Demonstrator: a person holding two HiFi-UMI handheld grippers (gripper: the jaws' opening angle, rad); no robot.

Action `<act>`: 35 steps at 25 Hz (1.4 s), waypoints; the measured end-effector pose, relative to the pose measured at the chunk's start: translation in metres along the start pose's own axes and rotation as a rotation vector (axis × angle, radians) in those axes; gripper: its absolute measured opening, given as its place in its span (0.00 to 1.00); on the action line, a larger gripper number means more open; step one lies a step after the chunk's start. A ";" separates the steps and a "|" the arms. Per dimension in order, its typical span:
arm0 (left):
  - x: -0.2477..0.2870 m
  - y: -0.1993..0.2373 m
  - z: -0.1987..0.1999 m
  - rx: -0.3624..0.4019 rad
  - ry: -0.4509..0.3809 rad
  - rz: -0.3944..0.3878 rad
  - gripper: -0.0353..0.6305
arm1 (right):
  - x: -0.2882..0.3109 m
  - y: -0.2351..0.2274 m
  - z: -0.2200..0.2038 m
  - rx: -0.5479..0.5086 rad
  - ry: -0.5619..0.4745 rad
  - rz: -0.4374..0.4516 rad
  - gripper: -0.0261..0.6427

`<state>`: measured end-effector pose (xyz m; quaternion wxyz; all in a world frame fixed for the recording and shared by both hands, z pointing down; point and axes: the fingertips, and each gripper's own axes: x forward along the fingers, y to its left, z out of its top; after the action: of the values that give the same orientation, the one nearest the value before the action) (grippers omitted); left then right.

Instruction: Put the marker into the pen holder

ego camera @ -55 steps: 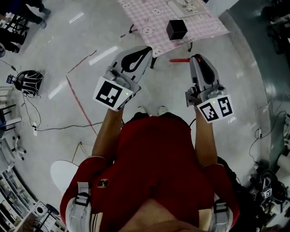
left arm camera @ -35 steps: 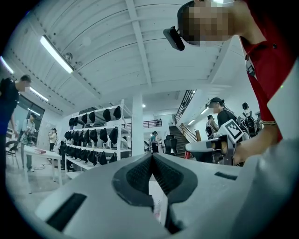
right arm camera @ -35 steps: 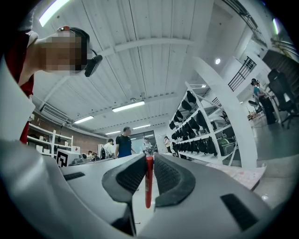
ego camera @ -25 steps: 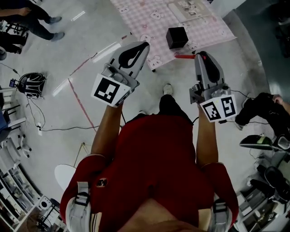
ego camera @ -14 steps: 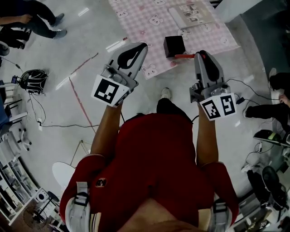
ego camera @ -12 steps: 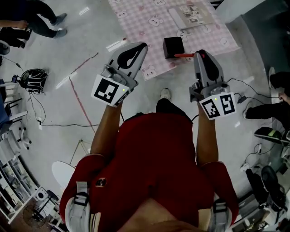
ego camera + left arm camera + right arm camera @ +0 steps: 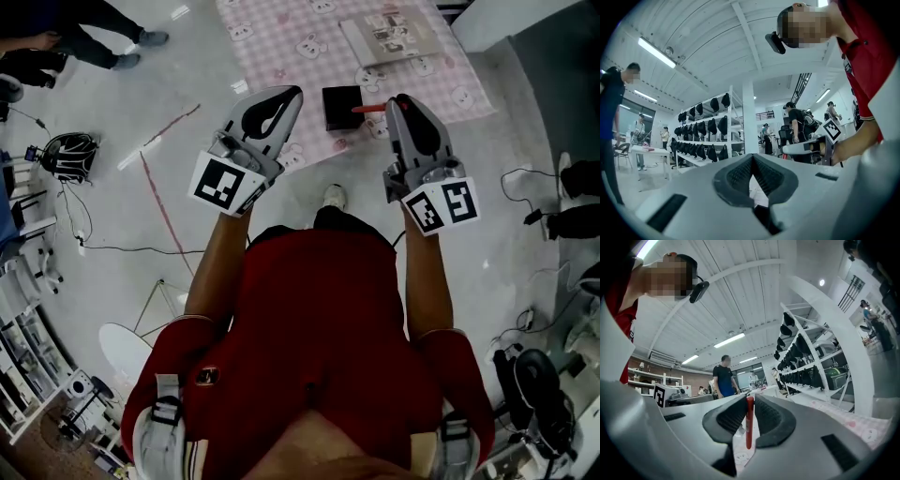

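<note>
A black cube-shaped pen holder (image 7: 341,106) stands near the front edge of a table with a pink checked cloth (image 7: 300,28). My right gripper (image 7: 396,99) is shut on a red marker (image 7: 368,108), which sticks out leftward and ends just by the holder's right side. In the right gripper view the marker (image 7: 749,425) stands upright, pinched between the two dark pads (image 7: 732,416). My left gripper (image 7: 292,93) hovers left of the holder, with its jaws shut and nothing in them. Its pads (image 7: 736,176) meet at the tip in the left gripper view.
A booklet (image 7: 389,33) lies farther back on the cloth. Red tape lines (image 7: 159,197) and cables (image 7: 112,251) cross the floor to the left, near a black headset-like item (image 7: 66,155). Other people (image 7: 56,37) stand at the upper left. Racks of dark bags (image 7: 705,133) fill the background.
The table and pen holder have drawn closer beneath both grippers. The marker tip, earlier right of the holder with a gap, now reaches the holder's right side. Both grips are unchanged.
</note>
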<state>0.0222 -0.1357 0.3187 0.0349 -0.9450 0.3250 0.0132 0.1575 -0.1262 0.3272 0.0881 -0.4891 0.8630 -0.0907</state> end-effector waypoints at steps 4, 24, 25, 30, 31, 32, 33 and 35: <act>0.014 -0.002 -0.012 -0.012 0.024 0.027 0.06 | 0.008 -0.014 -0.005 -0.007 0.021 0.039 0.12; 0.023 0.013 -0.035 -0.030 0.041 0.042 0.06 | 0.044 -0.025 -0.063 -0.050 0.139 0.050 0.12; 0.024 0.015 -0.037 -0.032 0.042 0.040 0.06 | 0.046 -0.025 -0.065 -0.056 0.145 0.049 0.12; 0.022 0.019 -0.043 -0.040 0.060 0.024 0.06 | 0.057 -0.025 -0.080 -0.089 0.182 0.040 0.12; 0.022 0.019 -0.043 -0.041 0.056 0.021 0.06 | 0.058 -0.025 -0.084 -0.095 0.193 0.036 0.12; 0.022 0.020 -0.043 -0.041 0.051 0.018 0.06 | 0.060 -0.025 -0.089 -0.100 0.204 0.032 0.12; 0.021 0.020 -0.043 -0.042 0.046 0.016 0.06 | 0.062 -0.025 -0.093 -0.103 0.214 0.029 0.12; 0.020 0.020 -0.044 -0.044 0.047 0.009 0.06 | 0.064 -0.026 -0.102 -0.105 0.229 0.022 0.12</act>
<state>0.0254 -0.1673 0.3609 0.0063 -0.9441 0.3296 -0.0018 0.1223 -0.1875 0.4287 -0.0358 -0.4700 0.8763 -0.0998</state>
